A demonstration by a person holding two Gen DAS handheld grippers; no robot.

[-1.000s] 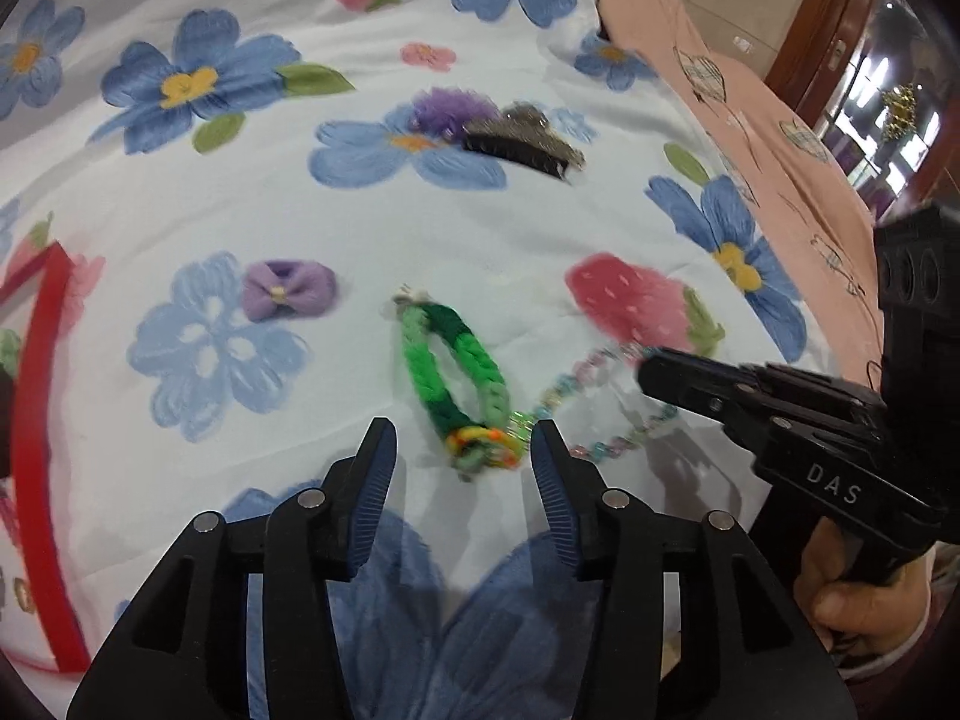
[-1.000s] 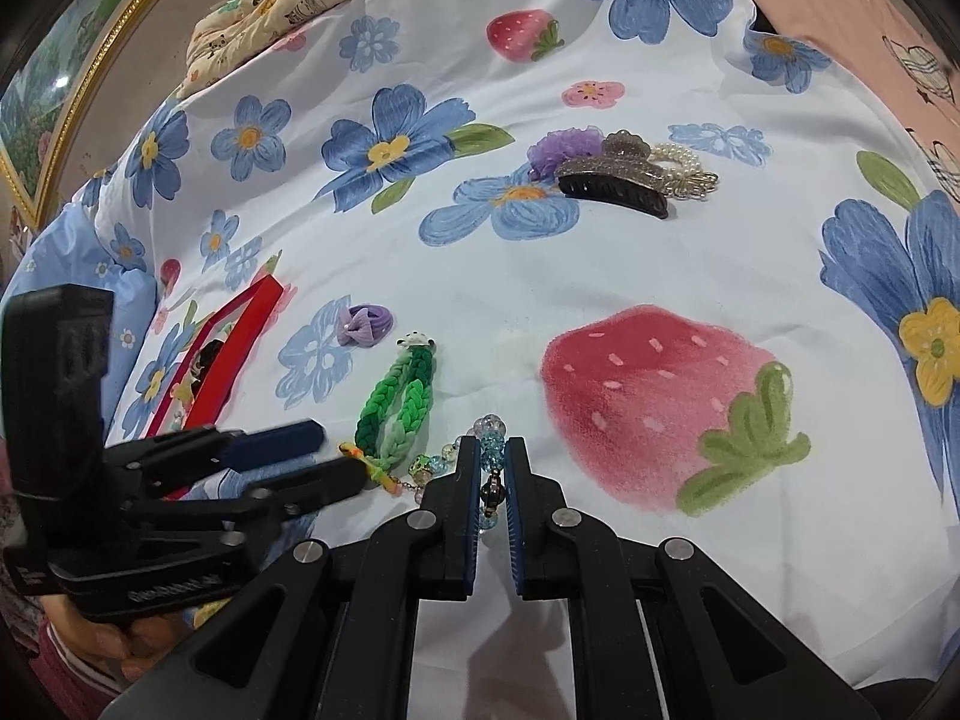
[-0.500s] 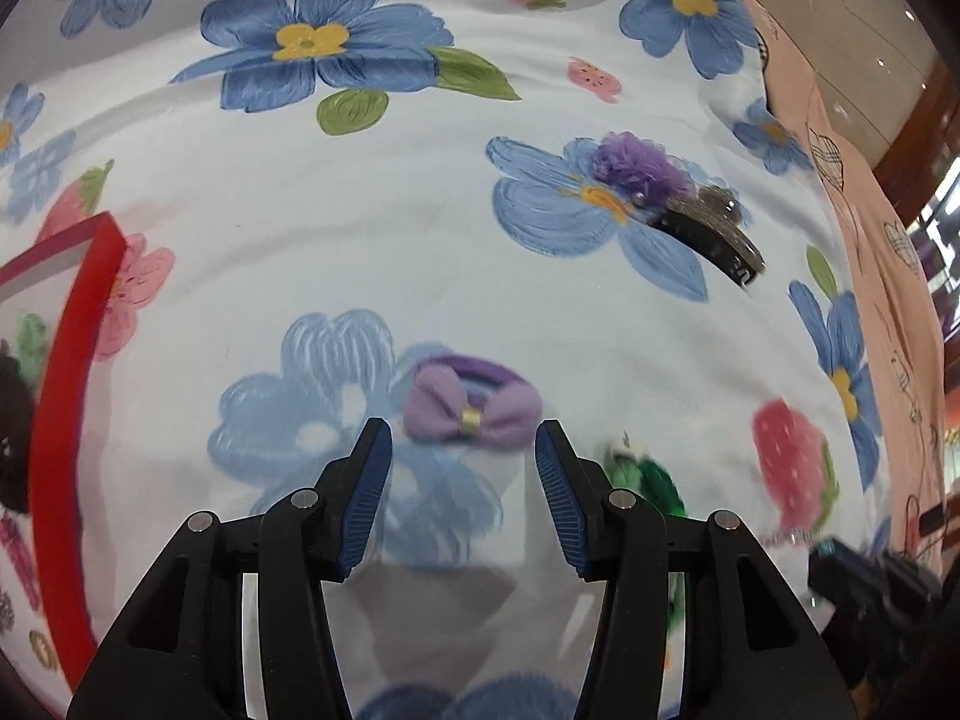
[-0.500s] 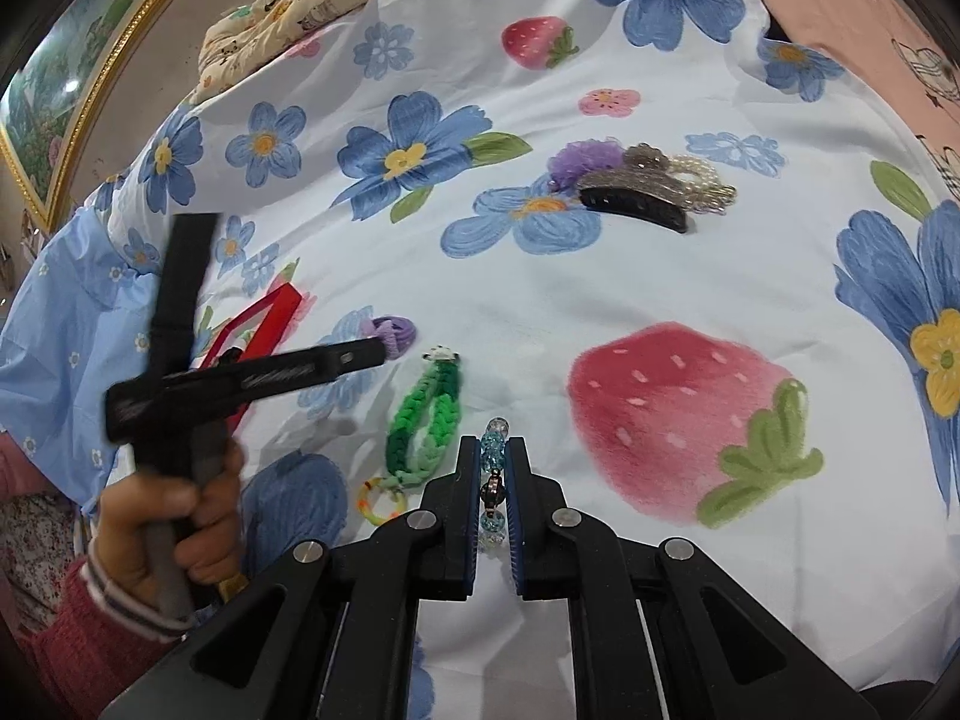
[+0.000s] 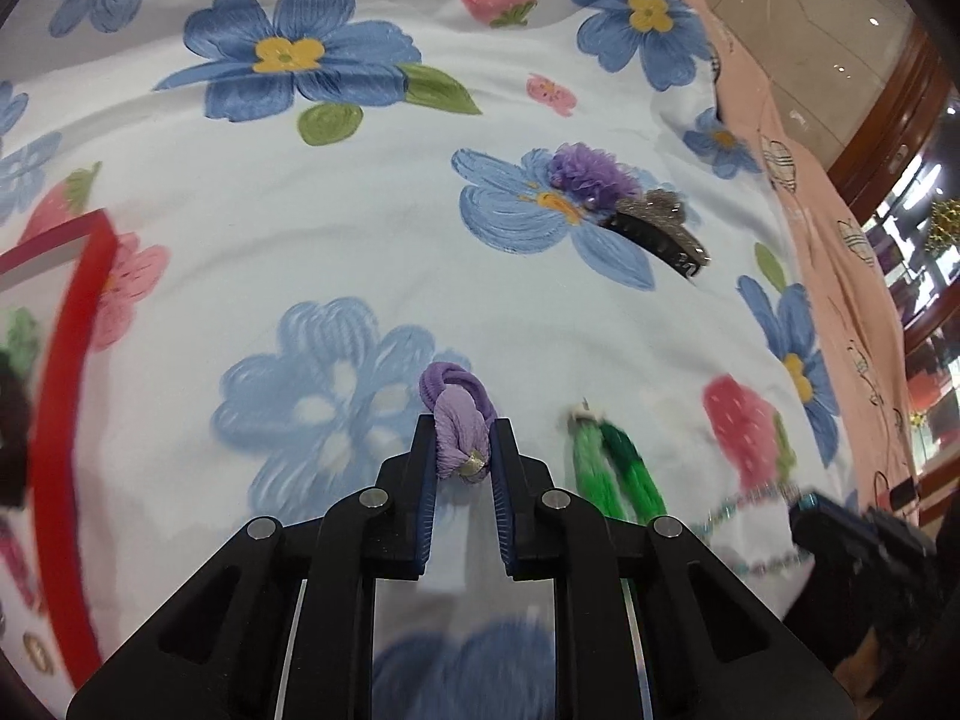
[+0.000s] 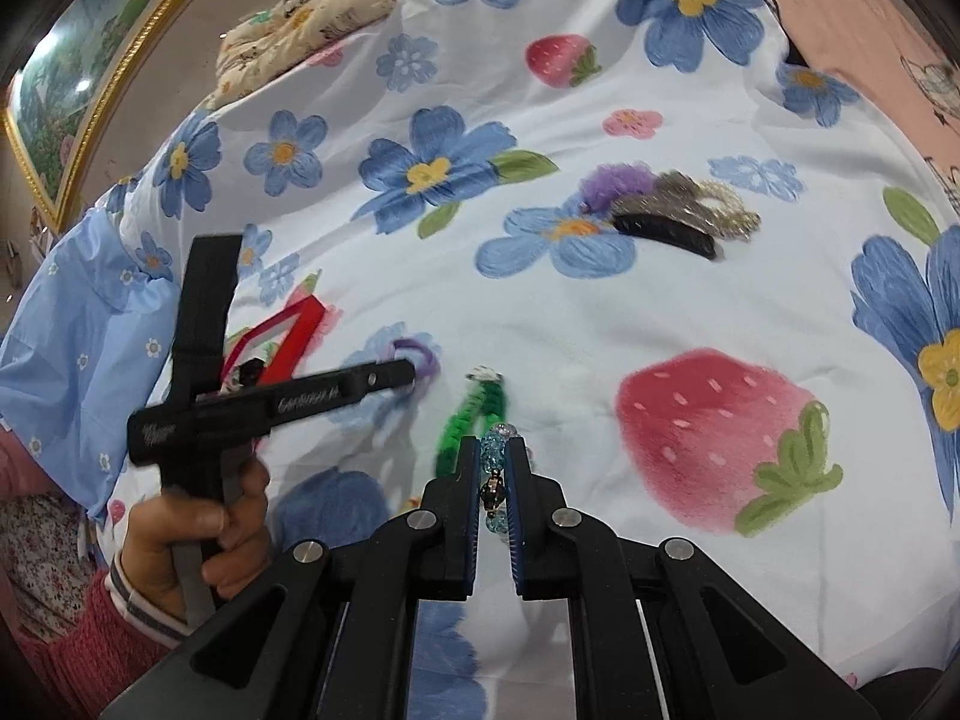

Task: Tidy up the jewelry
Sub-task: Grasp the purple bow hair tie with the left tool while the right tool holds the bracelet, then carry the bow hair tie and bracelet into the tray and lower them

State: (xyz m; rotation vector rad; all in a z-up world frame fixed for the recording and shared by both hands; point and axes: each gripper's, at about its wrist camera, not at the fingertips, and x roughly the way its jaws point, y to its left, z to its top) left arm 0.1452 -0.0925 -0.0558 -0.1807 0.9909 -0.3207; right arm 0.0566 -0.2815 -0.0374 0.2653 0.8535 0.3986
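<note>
My left gripper (image 5: 461,447) is shut on a purple bow hair tie (image 5: 459,420), squeezed between its blue pads; it also shows in the right wrist view (image 6: 414,354). My right gripper (image 6: 493,462) is shut on a bead bracelet (image 6: 494,483) of clear blue beads, whose strand shows in the left wrist view (image 5: 744,501). A green woven bracelet (image 5: 618,468) lies on the flowered sheet just right of the left gripper, and left of the right gripper (image 6: 468,414). A red-rimmed box (image 5: 66,372) lies at the left.
A purple scrunchie (image 5: 591,171) and a black hair claw clip (image 5: 660,234) lie together farther back, with a pearl piece behind them (image 6: 726,210). A pink sheet (image 5: 840,228) borders the right side. A patterned pillow (image 6: 312,6) lies at the far back.
My left gripper moved from the green bracelet to the purple bow and closed on it. My right gripper stays shut on the bead bracelet.
</note>
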